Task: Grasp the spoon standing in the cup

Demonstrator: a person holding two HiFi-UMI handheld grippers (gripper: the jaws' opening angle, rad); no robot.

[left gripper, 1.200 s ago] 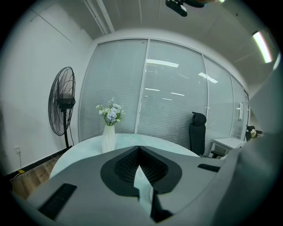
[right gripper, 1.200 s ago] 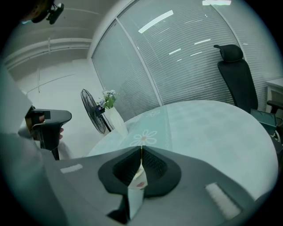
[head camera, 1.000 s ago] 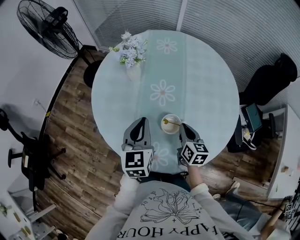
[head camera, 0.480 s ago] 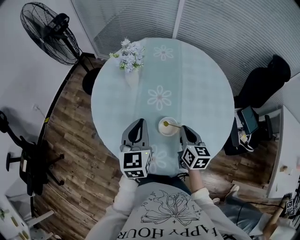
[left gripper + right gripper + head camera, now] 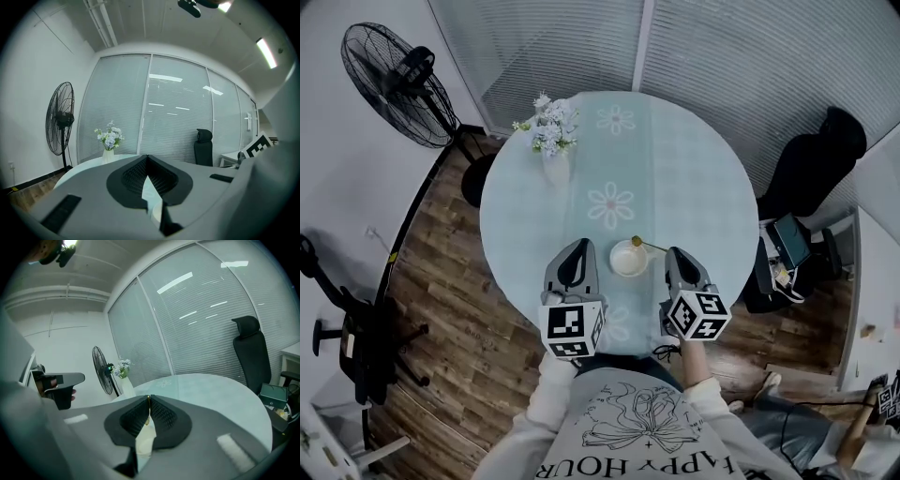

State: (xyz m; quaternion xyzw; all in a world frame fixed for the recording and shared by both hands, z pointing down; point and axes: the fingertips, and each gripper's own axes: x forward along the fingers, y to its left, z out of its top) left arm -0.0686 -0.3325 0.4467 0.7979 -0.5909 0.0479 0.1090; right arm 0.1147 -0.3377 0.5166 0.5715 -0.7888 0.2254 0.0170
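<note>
Spoon (image 5: 651,247): thin gold handle leaning out of the cup toward my right, its end at my right tool's tips
Cup (image 5: 626,260): pale, on the near part of the round table (image 5: 703,187), between my two tools
Right gripper (image 5: 673,253): jaws closed on the spoon's handle, just right of the cup
Left gripper (image 5: 579,246): jaws together, nothing in them, just left of the cup, apart from it
Around: vase of flowers (image 5: 548,141) near the table's far left rim, fan (image 5: 389,80) and black chair (image 5: 811,173) on the floor, all well apart from the cup
Views: only my right gripper view shows the gold handle at the jaw tips, with the cup below; only the head view shows both tools flanking the cup
</note>
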